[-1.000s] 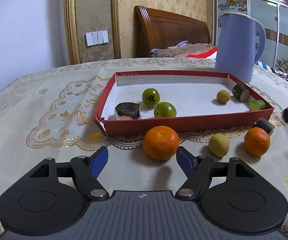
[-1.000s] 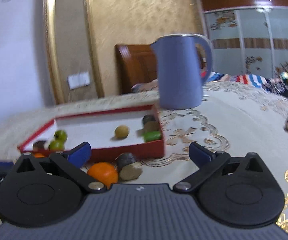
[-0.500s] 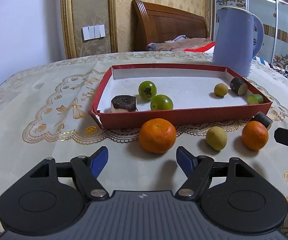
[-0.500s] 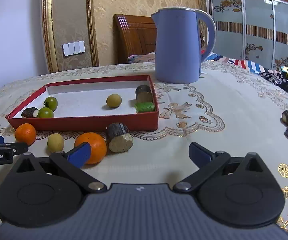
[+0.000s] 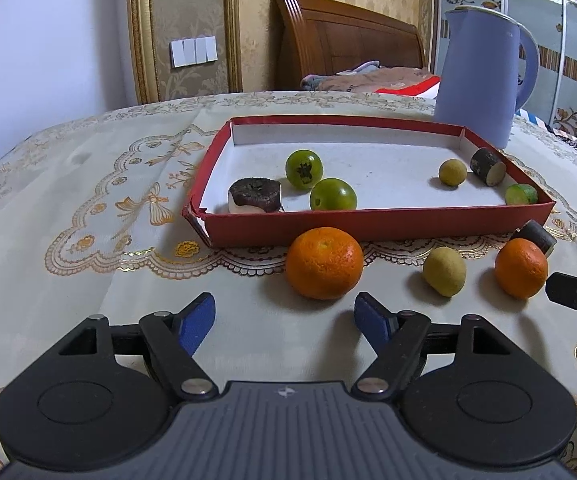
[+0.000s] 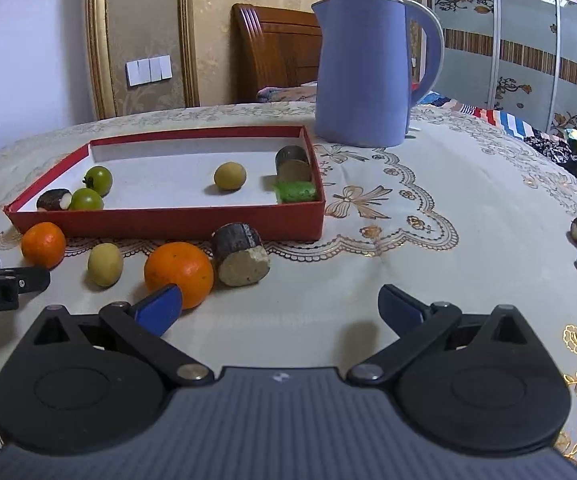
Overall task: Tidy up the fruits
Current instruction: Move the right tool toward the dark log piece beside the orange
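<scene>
The left gripper (image 5: 284, 316) hung low over the tablecloth (image 5: 88, 280), its jaws opening with nothing between them. An orange (image 5: 324, 263) lay just ahead of its fingertips, close to the front wall of the red tray (image 5: 368, 224). Further right on the cloth lay a yellow-green fruit (image 5: 444, 271), a second orange (image 5: 521, 267) and a dark cut piece (image 5: 536, 236) touching that orange from behind.

Inside the tray were two green fruits (image 5: 303, 169), a dark-topped piece (image 5: 254, 195) at the front left corner, a small yellow fruit (image 5: 452, 172), another dark cut piece (image 5: 487, 167) and a green piece (image 5: 521, 194) at the right end.

The right gripper (image 6: 278, 306) stood with jaws spread wide and empty; its left fingertip (image 6: 158, 307) overlapped the nearer orange in the right wrist view, contact not determinable. A blue kettle (image 6: 362, 72) stood behind the tray's right end.
</scene>
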`<state>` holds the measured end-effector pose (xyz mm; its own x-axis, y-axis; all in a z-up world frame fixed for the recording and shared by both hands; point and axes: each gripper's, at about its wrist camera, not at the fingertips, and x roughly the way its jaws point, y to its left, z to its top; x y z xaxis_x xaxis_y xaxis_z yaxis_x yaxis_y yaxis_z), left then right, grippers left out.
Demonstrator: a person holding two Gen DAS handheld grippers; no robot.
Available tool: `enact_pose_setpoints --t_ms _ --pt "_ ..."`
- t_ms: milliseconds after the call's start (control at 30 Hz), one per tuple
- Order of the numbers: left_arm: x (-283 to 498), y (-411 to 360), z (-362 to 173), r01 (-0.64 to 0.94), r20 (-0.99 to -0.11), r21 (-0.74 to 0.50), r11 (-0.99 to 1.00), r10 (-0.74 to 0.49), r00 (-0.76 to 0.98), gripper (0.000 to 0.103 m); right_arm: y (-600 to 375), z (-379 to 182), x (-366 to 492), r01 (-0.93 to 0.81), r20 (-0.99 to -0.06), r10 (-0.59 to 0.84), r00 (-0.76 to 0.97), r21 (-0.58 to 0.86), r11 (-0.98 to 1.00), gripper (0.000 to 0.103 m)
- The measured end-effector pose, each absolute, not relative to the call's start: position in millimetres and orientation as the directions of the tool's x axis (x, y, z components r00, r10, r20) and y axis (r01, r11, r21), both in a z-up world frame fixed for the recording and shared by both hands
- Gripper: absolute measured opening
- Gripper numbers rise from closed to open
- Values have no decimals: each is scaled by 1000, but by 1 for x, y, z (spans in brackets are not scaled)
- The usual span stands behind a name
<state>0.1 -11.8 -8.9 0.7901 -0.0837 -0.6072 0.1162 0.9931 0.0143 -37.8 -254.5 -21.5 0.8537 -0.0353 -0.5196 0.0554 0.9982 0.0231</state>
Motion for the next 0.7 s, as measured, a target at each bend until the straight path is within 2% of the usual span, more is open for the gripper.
enact_pose_setpoints --t_ms 367,700 --pt "7 -13 -9 89 -610 16 996 -61 790 79 -245 -23 -36 29 -533 -38 845 -26 999 103" --pt "11 -14 -8 77 -617 10 997 -55 785 83 -257 -21 -37 47 -526 -15 850 47 998 103"
